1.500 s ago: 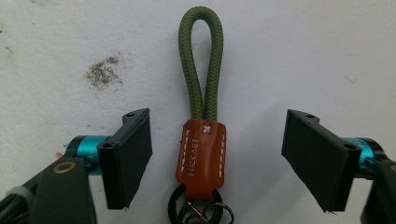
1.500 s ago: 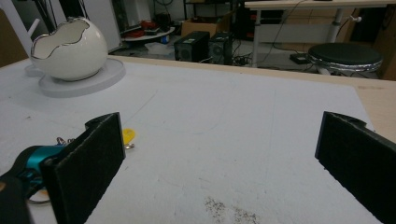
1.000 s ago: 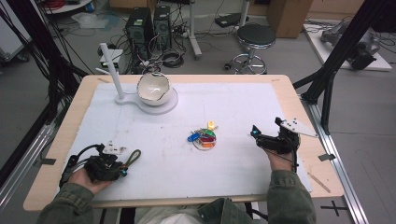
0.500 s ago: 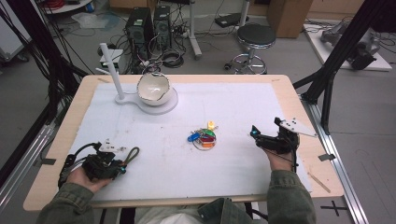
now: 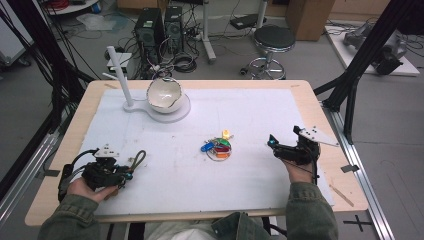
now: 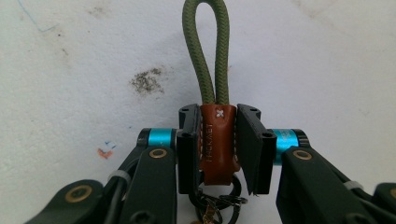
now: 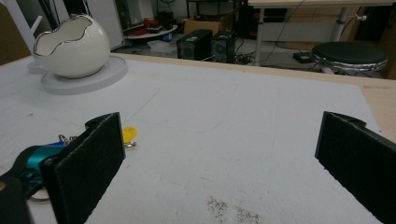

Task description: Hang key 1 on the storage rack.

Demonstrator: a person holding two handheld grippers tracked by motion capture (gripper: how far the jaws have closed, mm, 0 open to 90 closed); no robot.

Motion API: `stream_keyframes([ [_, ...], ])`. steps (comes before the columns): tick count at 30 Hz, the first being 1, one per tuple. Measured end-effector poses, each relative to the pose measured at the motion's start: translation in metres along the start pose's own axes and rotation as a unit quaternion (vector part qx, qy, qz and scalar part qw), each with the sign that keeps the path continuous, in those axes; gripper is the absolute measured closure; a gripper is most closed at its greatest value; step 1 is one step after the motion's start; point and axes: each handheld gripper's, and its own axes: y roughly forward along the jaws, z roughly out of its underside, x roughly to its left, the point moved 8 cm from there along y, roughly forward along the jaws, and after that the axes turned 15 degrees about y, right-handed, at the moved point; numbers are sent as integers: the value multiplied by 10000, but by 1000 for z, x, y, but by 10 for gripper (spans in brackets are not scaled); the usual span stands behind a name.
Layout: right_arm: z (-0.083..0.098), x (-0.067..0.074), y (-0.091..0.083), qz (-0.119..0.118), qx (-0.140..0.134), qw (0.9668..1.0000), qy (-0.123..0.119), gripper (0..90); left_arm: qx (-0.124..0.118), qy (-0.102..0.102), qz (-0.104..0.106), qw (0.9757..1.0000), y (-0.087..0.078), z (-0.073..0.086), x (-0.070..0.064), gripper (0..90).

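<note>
My left gripper [image 6: 219, 140] is shut on the brown leather tab [image 6: 218, 135] of a keychain. Its green cord loop [image 6: 205, 51] sticks out past the jaws over the white mat, and dark metal rings [image 6: 219, 203] hang behind the tab. From above, the left gripper [image 5: 126, 172] sits near the table's front left with the green loop [image 5: 139, 159] ahead of it. My right gripper [image 7: 224, 154] stands wide open with nothing between its pads. It rests at the right [image 5: 274, 145], pointing toward a bunch of coloured key tags [image 5: 218, 146].
A white egg-shaped bowl [image 5: 163, 94] sits on a round stand with an upright post [image 5: 120, 75] at the back left. The yellow tag [image 7: 128, 135] and blue tag [image 7: 37, 156] lie by the right gripper's left jaw. A white mat [image 5: 200, 185] covers the wooden table.
The left hand has shifted slightly away from the table's front edge with the keychain in its jaws. The right hand has kept still.
</note>
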Motion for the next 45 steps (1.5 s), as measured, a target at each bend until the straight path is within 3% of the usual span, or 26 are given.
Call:
stream_keyframes([
  [13, 0, 0, 0, -1, 7, 10000, -12, 6, -200, -293, -137, 9993, -4, -6, 17, 707],
  [21, 0, 0, 1, 11, 7, 10000, -36, 6, -189, -599, -362, 9974, -11, -9, 40, 708],
  [31, 0, 0, 0, 32, 12, 10000, -9, 6, -684, -803, -297, 9940, -30, -24, 60, 707],
  [33, 0, 0, 0, 36, 6, 10000, -7, 6, -831, -800, -137, 9932, -33, -27, 61, 707],
  [37, 0, 0, 1, 50, 20, 10000, -11, 6, -822, -817, -123, 9932, -38, -30, 67, 708],
  [45, 1, 0, 1, 52, 39, 10000, -11, 6, -887, -931, -286, 9913, -50, -40, 84, 708],
])
